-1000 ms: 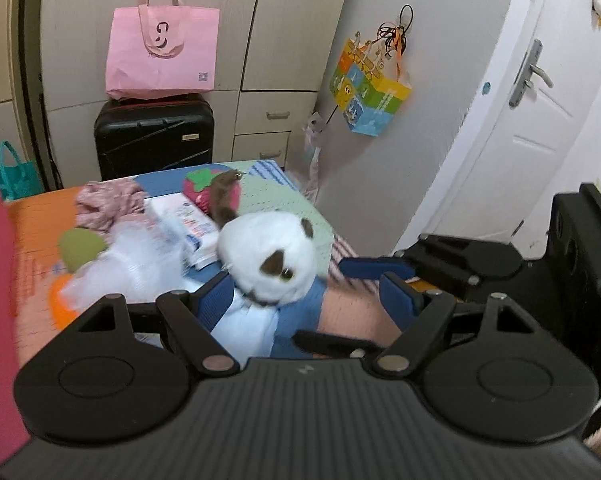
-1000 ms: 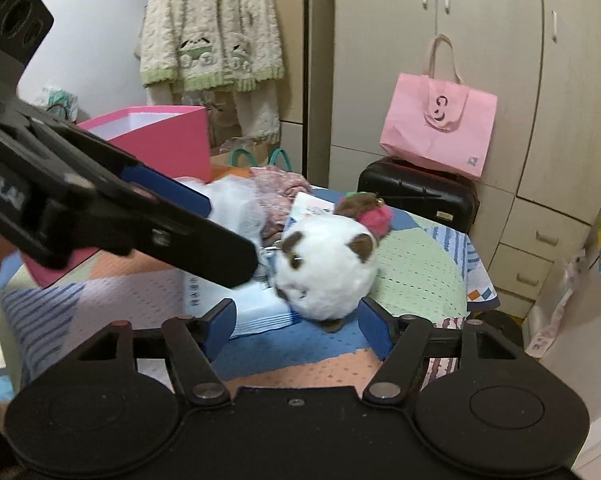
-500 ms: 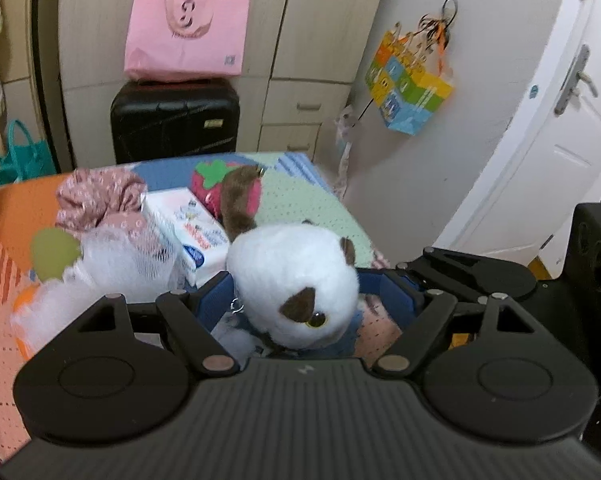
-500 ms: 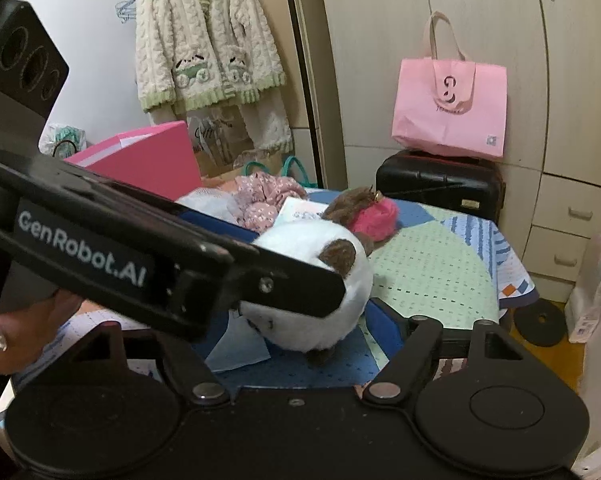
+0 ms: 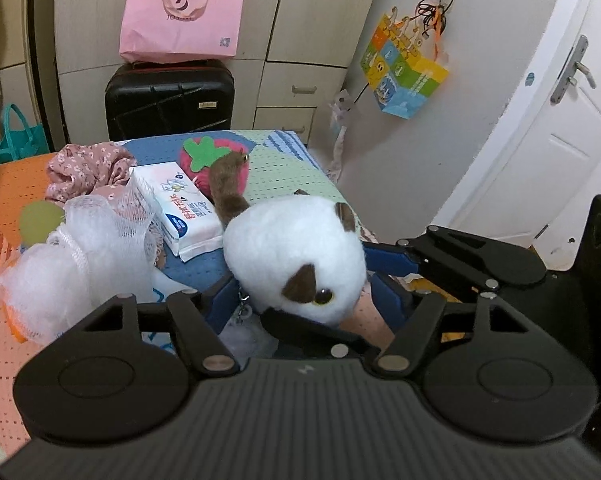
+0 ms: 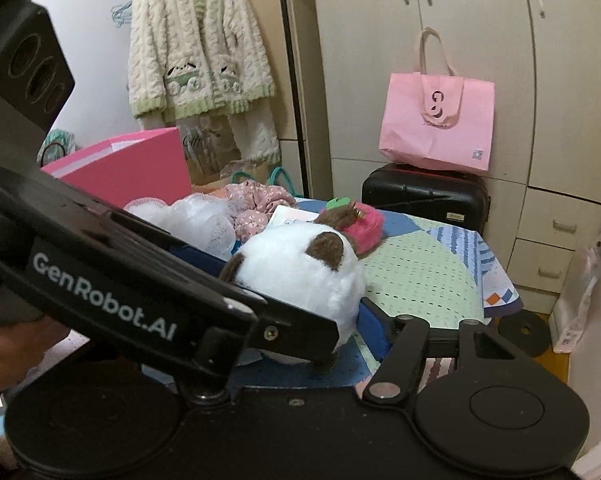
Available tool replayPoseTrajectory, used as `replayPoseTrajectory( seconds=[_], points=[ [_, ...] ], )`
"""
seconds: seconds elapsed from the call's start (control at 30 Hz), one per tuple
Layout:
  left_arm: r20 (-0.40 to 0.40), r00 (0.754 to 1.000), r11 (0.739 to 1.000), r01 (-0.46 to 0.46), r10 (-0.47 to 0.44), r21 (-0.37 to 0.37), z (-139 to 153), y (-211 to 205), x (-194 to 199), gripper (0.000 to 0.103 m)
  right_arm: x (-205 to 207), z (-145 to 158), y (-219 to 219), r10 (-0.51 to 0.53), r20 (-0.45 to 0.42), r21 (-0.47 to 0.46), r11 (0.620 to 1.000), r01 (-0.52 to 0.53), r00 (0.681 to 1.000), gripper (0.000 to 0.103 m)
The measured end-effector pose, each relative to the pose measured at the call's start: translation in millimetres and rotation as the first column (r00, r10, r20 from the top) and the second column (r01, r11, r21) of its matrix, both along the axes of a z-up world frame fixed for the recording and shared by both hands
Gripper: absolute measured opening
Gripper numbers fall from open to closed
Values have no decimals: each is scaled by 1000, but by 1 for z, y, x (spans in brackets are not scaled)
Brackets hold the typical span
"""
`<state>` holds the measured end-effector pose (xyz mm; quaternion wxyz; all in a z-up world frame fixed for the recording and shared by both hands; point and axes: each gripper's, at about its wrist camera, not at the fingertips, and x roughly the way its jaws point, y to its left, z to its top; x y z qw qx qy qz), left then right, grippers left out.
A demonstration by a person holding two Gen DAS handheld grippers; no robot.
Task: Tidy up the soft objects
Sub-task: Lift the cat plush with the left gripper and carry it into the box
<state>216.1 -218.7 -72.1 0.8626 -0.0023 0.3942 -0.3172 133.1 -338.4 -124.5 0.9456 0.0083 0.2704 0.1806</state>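
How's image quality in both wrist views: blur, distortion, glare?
Left wrist: sharp, even indoor light, no glare; fisheye bends the door and wardrobe. Right wrist: sharp too; the left gripper blocks the lower left, partly hiding the white plush toy; corners darken.

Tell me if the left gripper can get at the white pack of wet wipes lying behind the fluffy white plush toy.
Probably not directly. The left gripper is closing around the fluffy white plush toy, which sits between it and the white pack of wet wipes.
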Motion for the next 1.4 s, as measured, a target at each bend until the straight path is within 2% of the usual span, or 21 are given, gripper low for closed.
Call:
replayPoseTrajectory(
  seconds=[0.3, 0.77, 1.03, 1.4],
  points=[
    [40, 999, 1000, 26, -26, -3, 14, 8, -29, 69, -35, 15, 11, -45, 70, -29, 998, 47, 996, 68],
    [63, 997, 999, 49, -48, -18, 31, 33, -78, 68, -85, 35, 35, -75, 90, -33, 996, 79, 993, 67],
    [60, 998, 998, 30, -27, -58, 40, 65, -108, 68, -114, 50, 62, -69, 81, -50, 996, 73, 994, 67],
    [145, 988, 993, -40, 55, -107, 67, 131, -146, 68, -136, 78, 112, -6, 124, -47, 999, 12, 992, 67]
  ],
)
